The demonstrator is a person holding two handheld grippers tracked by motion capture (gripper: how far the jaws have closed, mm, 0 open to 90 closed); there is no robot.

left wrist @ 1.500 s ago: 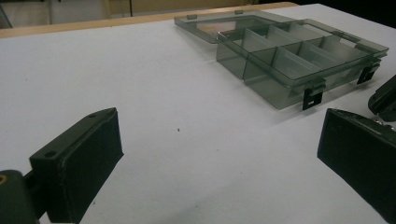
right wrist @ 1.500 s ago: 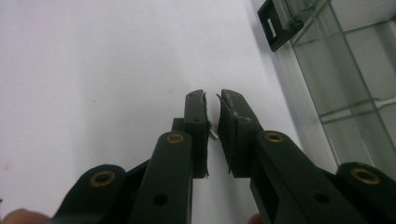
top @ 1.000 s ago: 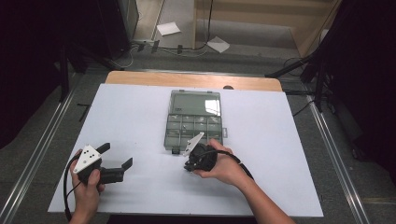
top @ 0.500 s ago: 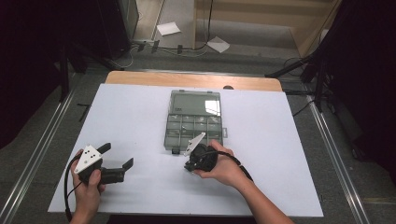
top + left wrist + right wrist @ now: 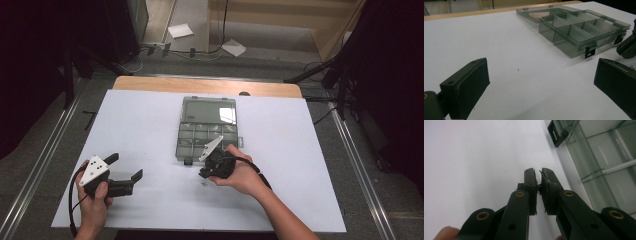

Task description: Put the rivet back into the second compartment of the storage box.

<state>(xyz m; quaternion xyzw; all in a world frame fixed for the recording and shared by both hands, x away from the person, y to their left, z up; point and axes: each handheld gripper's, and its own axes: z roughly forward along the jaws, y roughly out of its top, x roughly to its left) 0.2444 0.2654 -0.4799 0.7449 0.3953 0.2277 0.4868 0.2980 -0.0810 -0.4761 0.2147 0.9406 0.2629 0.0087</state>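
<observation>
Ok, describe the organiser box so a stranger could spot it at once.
On the white table, look at the middle, toward the far wooden edge. The compartment box lies there, lid open. It is clear smoky plastic with dividers and black latches, just beyond the right gripper.

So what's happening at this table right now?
A person holds a two-jaw gripper in each hand over a white table. The right gripper is nearly shut, seemingly pinching something tiny beside the open clear compartment box. The left gripper waits off to the side, jaws open and holding nothing.
</observation>
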